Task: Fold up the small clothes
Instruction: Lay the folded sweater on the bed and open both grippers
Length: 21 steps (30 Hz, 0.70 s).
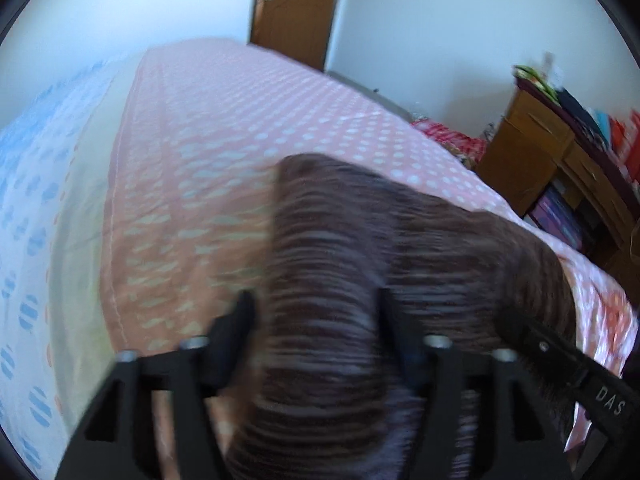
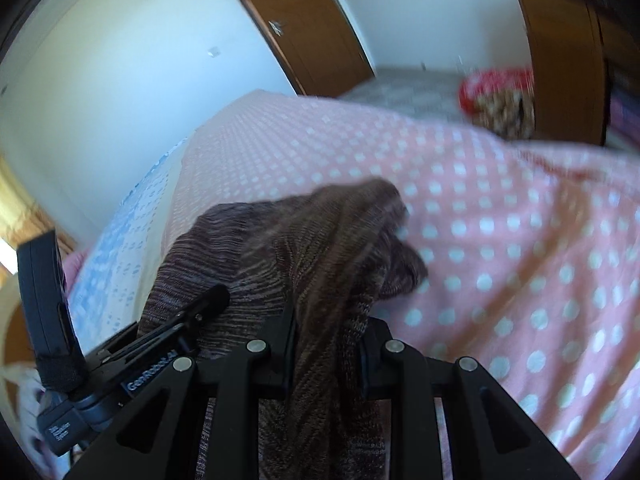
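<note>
We lower a brown knitted garment [image 1: 400,240] onto the pink dotted bed [image 1: 224,128]: our right tongs [image 2: 328,344] pinch a bunched edge to steer the fold, while our left tongs [image 1: 316,312] straddle the cloth wide, apparently letting go.

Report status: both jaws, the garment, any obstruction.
Left gripper open, cloth between jaws. Right gripper shut on brown striped knit garment. Garment draped over pink dotted bedsheet. Nothing in the way.
</note>
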Available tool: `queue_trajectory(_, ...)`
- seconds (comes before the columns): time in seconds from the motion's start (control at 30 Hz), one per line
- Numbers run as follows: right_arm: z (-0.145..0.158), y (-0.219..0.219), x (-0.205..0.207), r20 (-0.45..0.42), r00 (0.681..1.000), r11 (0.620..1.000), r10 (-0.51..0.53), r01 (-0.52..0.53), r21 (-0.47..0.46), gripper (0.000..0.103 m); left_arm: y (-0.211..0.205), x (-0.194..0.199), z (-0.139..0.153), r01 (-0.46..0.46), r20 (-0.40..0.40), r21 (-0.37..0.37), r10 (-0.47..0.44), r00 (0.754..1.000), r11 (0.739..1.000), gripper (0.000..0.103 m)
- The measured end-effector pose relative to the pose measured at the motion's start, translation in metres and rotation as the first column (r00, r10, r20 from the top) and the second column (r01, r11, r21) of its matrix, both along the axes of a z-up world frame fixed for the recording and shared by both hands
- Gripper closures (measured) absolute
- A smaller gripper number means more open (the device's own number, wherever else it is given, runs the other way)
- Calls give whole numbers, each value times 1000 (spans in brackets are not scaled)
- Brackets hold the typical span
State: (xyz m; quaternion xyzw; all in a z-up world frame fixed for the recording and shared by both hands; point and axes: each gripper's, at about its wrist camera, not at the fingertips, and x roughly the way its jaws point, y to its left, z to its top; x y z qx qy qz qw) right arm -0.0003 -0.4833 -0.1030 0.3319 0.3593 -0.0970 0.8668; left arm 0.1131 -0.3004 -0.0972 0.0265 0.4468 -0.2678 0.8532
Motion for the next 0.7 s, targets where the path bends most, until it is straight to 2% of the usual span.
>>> queue_trajectory(0.07,-3,-4,-2,11,1000,999,0,0,34,78,7,7,-1,0,-58,-45,-3,998,999,24)
queue_trajectory(0.1,-2,-1,-1,2,1000,1000,12,-12,19,78,6,6,1,16,-50,-26,-17,999,1000,23)
queue_trajectory(0.17,1,3,-2,-8,999,999,32,-32,-6,74,5,-2,6,26,2,44,-26,1000,999,14)
queue_trajectory(0.2,3,5,-6,-13,999,999,29,-29,-20,64,8,-9,9,6,36,86,-10,999,996,6)
queue_trajectory(0.27,9,9,-21,-29,1000,997,3,-5,-80,48,15,-18,13,-3,66,106,-4,998,994,5)
queue_trajectory(0.4,35,28,-69,0,997,966,-79,77,-248,48,34,-48,29,-23,161,151,-2,987,988,6)
queue_trajectory(0.47,52,45,-95,29,992,926,-123,125,-356,48,40,-69,40,-25,227,190,-19,974,981,6)
queue_trajectory(0.53,65,63,-118,60,989,903,-134,147,-404,48,48,-92,50,-18,268,201,-38,963,979,6)
queue_trajectory(0.63,81,88,-142,83,984,869,-155,176,-463,48,60,-112,63,-6,285,180,-46,957,984,6)
queue_trajectory(0.7,93,100,-145,81,985,860,-152,172,-480,40,72,-123,72,-3,280,150,-39,959,989,4)
